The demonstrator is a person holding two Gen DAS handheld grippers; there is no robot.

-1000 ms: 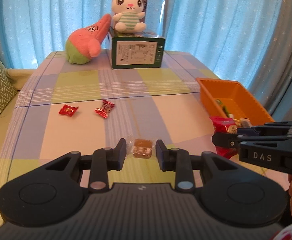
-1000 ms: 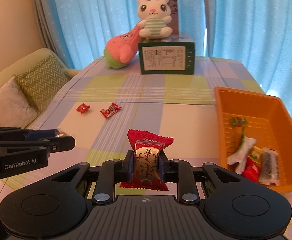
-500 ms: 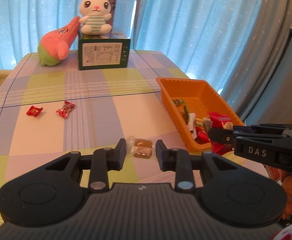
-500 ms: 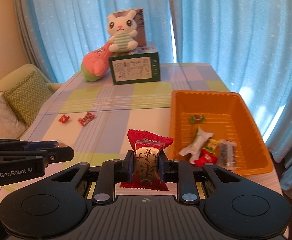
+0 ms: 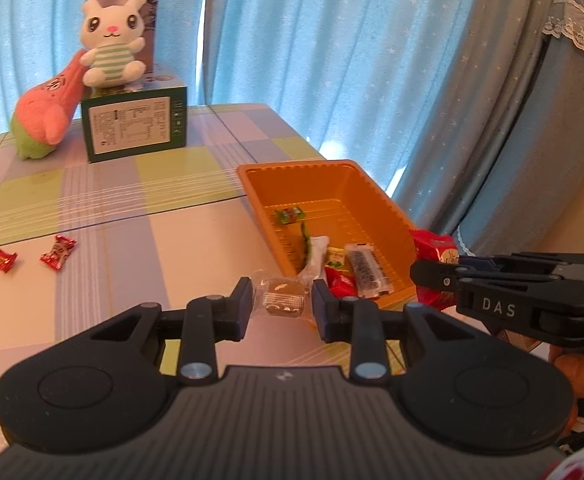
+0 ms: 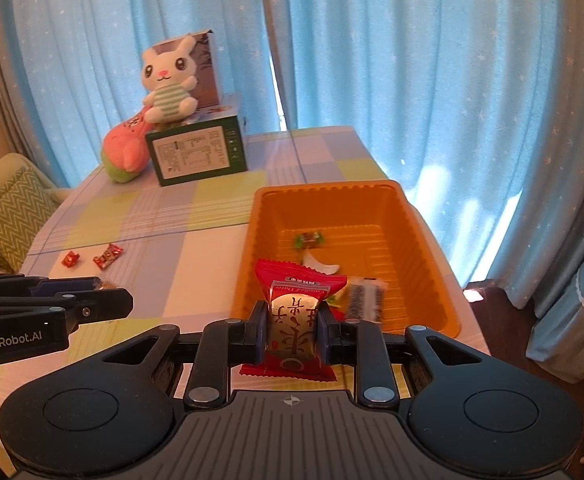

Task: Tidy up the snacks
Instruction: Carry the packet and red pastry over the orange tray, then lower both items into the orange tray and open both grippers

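My left gripper (image 5: 282, 300) is shut on a small clear-wrapped brown snack (image 5: 283, 300), held just left of the near corner of the orange basket (image 5: 383, 204). In the right wrist view my right gripper (image 6: 292, 330) is shut on a red and gold snack packet (image 6: 292, 320), held over the basket's (image 6: 423, 240) near left rim. The right gripper also shows at the right of the left wrist view, with the red packet (image 5: 437, 248) in it. Several wrapped snacks (image 5: 355, 268) lie in the basket. Two red candies (image 5: 58, 254) (image 5: 3, 260) lie on the table at the left.
A green box (image 5: 136, 128) with a white bunny plush (image 5: 112, 44) on top and a pink plush (image 5: 48, 120) beside it stands at the table's far end. Blue curtains hang behind. A cushioned sofa (image 6: 8, 208) stands left of the table. The checked tablecloth (image 5: 152, 240) lies between candies and basket.
Both grippers have swung right toward the orange basket, each keeping its snack. The basket now sits nearer the middle of both views; the candies have slid left.
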